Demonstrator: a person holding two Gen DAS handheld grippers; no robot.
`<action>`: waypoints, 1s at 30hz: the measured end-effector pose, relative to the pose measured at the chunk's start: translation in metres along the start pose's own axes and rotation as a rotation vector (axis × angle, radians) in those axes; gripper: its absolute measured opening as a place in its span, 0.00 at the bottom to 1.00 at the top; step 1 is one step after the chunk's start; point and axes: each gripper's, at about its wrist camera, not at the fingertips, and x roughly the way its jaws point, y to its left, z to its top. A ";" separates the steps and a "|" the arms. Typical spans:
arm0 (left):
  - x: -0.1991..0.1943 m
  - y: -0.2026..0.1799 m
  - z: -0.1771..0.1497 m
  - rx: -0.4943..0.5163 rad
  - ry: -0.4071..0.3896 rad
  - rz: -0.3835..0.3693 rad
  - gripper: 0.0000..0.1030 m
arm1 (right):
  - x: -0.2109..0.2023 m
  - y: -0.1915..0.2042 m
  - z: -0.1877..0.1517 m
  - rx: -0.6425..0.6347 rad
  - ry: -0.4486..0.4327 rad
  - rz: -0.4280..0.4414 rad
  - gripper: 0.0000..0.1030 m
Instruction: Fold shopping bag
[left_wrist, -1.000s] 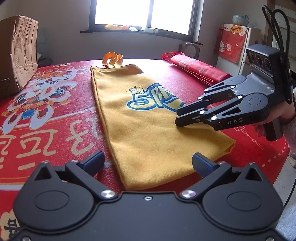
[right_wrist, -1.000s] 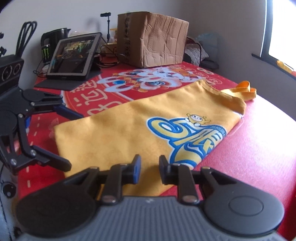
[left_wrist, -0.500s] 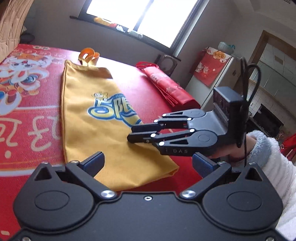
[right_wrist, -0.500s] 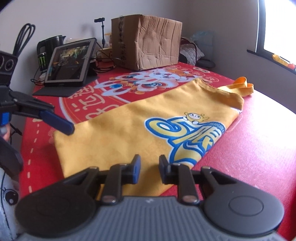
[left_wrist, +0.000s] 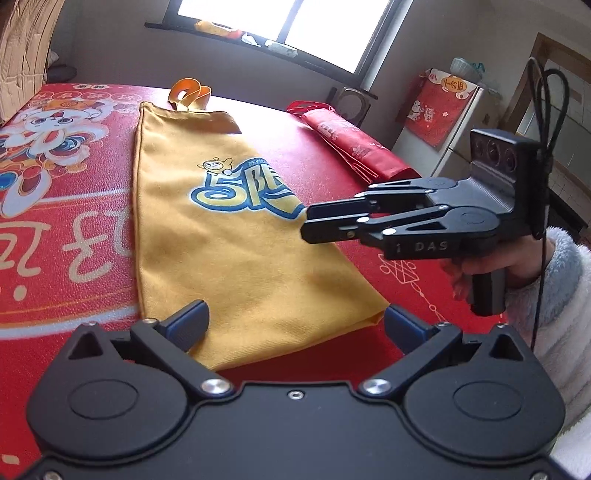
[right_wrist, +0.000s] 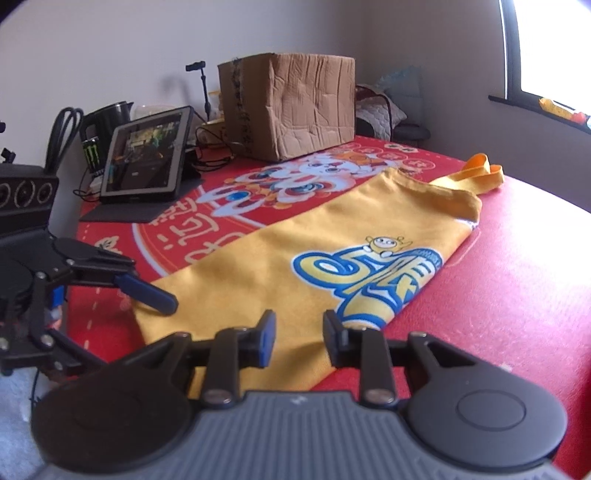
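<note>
While you are swinging the view: both grippers are hanging over the bag's near, closed end, neither touching cloth.
Change: your left gripper (left_wrist: 295, 325) is now lower and nearer the bottom hem than a second ago; your right gripper (left_wrist: 314, 227) is lifting off the bag's right side and is now hovering above it.
Left fingers: spread wide, holding nothing.
Right fingers: parted a little in the right wrist view (right_wrist: 298, 338), nothing between them.
Yellow shopping bag (left_wrist: 221, 236): lying flat and lengthwise, already narrowed along its length, orange handles (left_wrist: 188, 94) at the far end.
Meaning: you are probably lining up to take the bottom corners for a crosswise fold.
Surface: a red printed tablecloth (left_wrist: 66, 236) is covering it.
Room: a cardboard box (right_wrist: 288, 105), a tablet (right_wrist: 147, 157), and a rolled red bag (left_wrist: 354, 147) are sitting around; a window (left_wrist: 288, 26) is behind.
</note>
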 end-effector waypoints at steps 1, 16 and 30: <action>0.000 0.000 0.000 0.003 -0.001 0.001 0.99 | -0.004 0.002 -0.001 -0.018 0.005 -0.008 0.26; -0.003 0.002 0.001 -0.034 -0.012 -0.004 0.99 | -0.042 0.047 -0.029 -0.345 0.119 -0.123 0.43; -0.003 0.005 0.002 -0.050 -0.014 -0.015 0.99 | -0.031 0.055 -0.034 -0.417 0.088 -0.108 0.48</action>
